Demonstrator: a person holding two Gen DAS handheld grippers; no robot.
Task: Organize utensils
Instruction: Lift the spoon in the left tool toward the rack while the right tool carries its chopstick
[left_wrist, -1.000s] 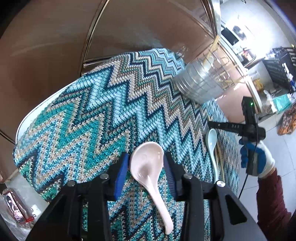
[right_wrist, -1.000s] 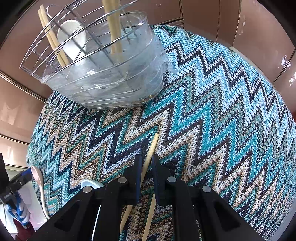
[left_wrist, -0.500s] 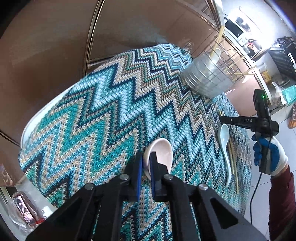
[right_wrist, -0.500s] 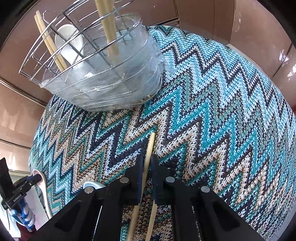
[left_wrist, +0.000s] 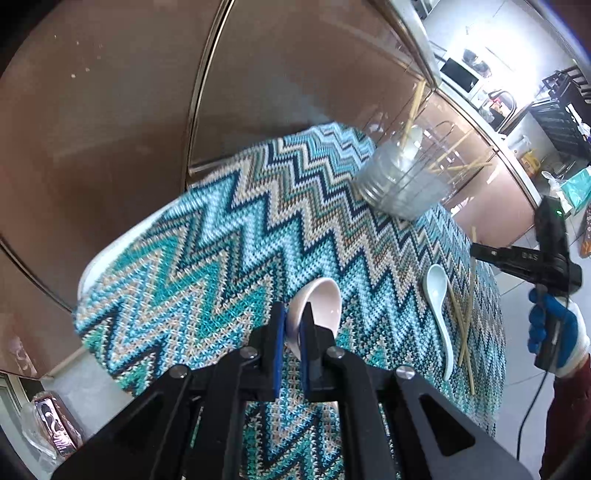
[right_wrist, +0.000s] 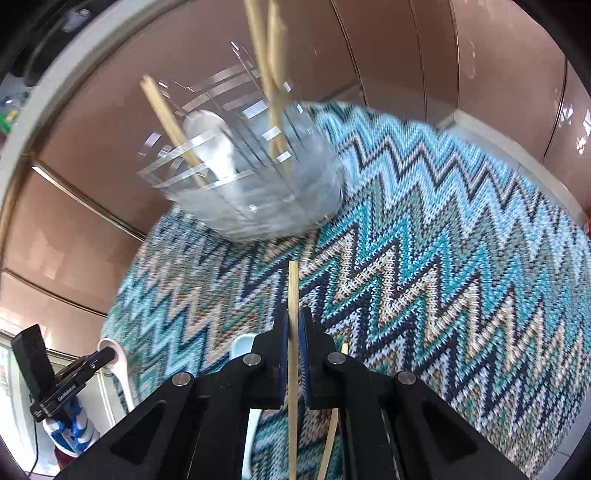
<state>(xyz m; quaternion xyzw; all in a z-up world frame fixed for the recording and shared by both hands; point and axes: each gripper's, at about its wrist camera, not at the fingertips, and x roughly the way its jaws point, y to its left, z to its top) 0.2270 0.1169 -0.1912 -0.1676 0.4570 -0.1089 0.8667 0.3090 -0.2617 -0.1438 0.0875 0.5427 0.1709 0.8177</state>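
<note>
both grippers are clamped: left gripper (left_wrist: 291, 334) pinches my pink soup spoon (left_wrist: 317, 306), right gripper (right_wrist: 293, 332) grips a chopstick (right_wrist: 293, 295) pointing straight ahead at the utensil caddy (right_wrist: 255, 184), nearer my right.

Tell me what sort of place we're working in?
Probably a home kitchen or dining corner: a table under a zigzag knit cloth, a wire utensil holder with chopsticks, and a microwave on a counter behind.
</note>
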